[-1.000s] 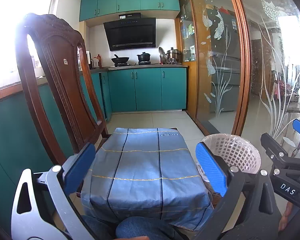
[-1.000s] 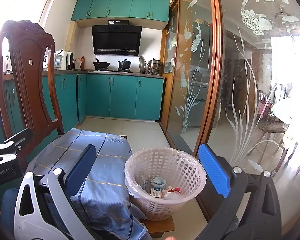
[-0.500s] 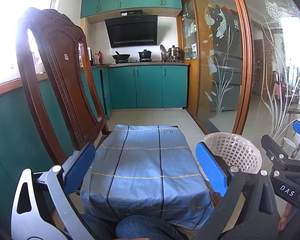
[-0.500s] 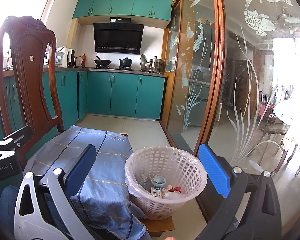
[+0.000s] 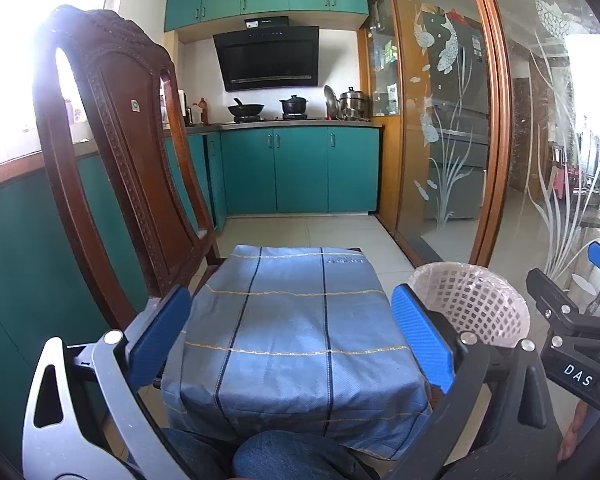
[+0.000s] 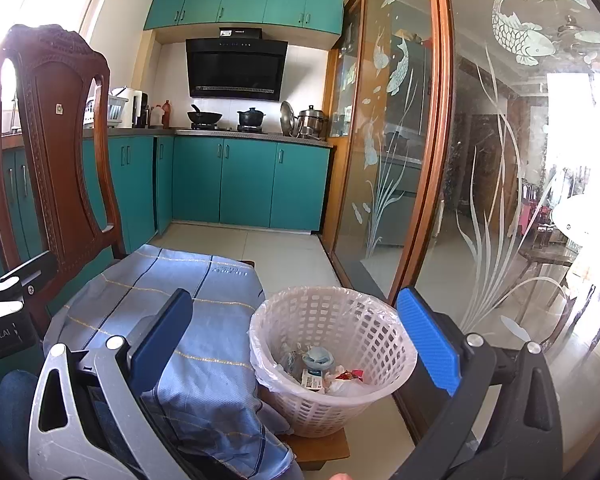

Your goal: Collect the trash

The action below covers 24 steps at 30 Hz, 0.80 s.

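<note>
Trash of wrappers and a small carton lies inside the white lattice plastic basket, right of the blue-clothed desk, both tools, left and right, wide open and empty.

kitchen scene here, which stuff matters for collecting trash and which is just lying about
For the job: white basket with liner; trash inside it; left gripper and right gripper, both open.

Just there: blue cloth; wooden chair; wok; pots.

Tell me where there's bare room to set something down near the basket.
The blue cloth is bare across its whole top, between the wooden chair and the white basket. The tiled floor beyond it, toward the teal cabinets, is open. The basket already holds trash.
</note>
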Tool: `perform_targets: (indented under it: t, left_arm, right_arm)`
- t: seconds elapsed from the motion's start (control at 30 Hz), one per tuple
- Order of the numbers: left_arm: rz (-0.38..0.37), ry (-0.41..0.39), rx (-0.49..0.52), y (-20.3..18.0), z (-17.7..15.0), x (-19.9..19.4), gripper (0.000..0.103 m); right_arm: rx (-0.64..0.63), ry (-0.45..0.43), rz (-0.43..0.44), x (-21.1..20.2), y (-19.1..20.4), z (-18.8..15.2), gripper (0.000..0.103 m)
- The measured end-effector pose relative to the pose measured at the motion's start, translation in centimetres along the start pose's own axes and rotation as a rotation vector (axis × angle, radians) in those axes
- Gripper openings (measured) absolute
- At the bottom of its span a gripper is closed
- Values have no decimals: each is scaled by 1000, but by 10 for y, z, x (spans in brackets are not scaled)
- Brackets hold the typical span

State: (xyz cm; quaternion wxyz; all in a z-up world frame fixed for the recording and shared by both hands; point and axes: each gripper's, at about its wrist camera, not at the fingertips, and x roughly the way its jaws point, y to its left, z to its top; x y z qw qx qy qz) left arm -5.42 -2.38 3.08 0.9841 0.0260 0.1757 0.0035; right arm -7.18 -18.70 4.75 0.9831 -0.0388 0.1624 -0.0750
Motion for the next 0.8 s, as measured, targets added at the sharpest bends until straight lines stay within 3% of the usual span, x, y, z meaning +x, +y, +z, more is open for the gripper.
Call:
perform_targets:
  t: [0.53,0.8]
  left_arm:
    - [-17,4,-2,1,-2,4,100]
    - [9,28,1,4,-6,14,100]
  right_arm:
    - [15,8,0,3,-5,-1,100]
    - [30,9,-5,3,-10,-2,100]
